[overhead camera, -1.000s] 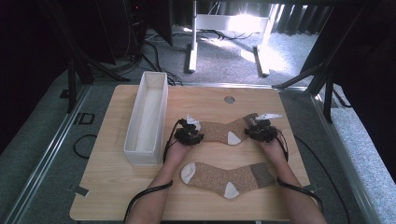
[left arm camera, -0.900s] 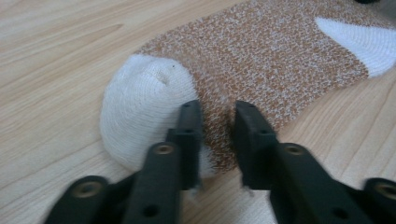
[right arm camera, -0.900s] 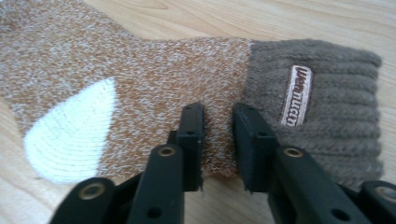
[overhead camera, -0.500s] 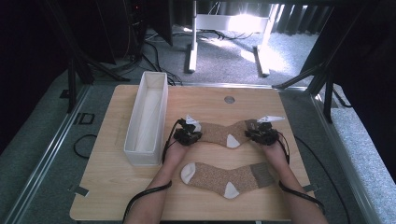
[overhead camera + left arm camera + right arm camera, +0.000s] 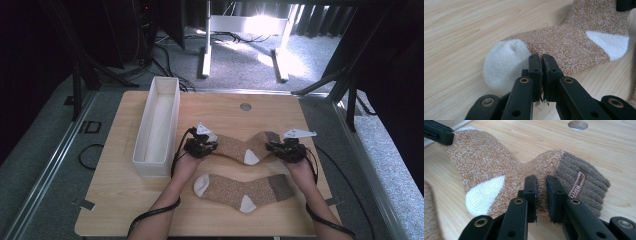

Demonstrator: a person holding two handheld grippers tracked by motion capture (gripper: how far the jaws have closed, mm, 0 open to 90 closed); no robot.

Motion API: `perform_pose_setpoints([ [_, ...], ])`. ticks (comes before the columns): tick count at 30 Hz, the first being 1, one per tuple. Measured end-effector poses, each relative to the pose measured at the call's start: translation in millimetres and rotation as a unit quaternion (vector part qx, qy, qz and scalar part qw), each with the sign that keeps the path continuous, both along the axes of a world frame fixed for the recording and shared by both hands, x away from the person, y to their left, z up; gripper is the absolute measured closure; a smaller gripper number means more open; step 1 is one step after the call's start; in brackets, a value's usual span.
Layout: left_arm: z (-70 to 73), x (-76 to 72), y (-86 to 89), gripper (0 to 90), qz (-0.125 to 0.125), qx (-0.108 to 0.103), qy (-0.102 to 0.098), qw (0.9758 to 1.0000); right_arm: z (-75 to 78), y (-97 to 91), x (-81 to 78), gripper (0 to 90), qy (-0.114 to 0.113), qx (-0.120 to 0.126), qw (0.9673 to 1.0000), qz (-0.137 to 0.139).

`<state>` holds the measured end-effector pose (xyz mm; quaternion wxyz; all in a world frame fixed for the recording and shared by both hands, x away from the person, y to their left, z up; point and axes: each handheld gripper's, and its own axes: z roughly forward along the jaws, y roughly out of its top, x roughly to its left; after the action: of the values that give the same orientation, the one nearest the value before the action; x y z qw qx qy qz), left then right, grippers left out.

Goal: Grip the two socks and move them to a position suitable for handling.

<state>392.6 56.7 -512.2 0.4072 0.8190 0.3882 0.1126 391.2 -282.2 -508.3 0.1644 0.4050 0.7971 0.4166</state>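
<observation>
Left gripper [image 5: 201, 145] has just pinched shut on the far sock [image 5: 243, 146] where its white toe meets the brown knit. Right gripper [image 5: 285, 149] has likewise closed, clamped on the same sock's leg just beside the grey-brown ribbed cuff [image 5: 580, 188]. Far sock is stretched between them on the wooden table [image 5: 125, 195]. Matching second sock [image 5: 243, 188] lies flat just nearer the person. White tray [image 5: 157, 125] sits left of both.

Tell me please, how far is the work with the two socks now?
Done: the nearer sock lies flat on the table. In hand: the left tongs are shut on the far sock by its white toe, and the right tongs pinch it near the brown cuff. Left, probably: laying it on its mate, perhaps moving the pair to the white bin.
</observation>
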Motion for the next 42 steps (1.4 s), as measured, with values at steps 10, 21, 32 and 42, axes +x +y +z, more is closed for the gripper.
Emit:
perform_pose_setpoints([
  [10,-8.8,-12.4,1.5,86.9,0.000,0.009,0.005,0.9999,-7.1,-5.8,-20.9,78.8,-0.002,0.008,1.0000,0.002],
  [21,-32.1,-10.5,6.5,86.4,0.002,0.027,0.046,0.9986,-38.0,-1.5,-19.3,74.8,0.052,-0.009,0.9986,0.011],
  [32,-36.1,-11.4,7.9,85.0,0.002,0.016,0.048,0.9987,-41.1,-4.0,-14.9,70.4,0.052,-0.014,0.9986,0.002],
  [42,-26.2,-18.2,10.7,61.1,-0.017,-0.008,0.055,0.9983,-26.6,-10.1,-22.5,52.1,0.033,0.007,0.9994,0.006],
])
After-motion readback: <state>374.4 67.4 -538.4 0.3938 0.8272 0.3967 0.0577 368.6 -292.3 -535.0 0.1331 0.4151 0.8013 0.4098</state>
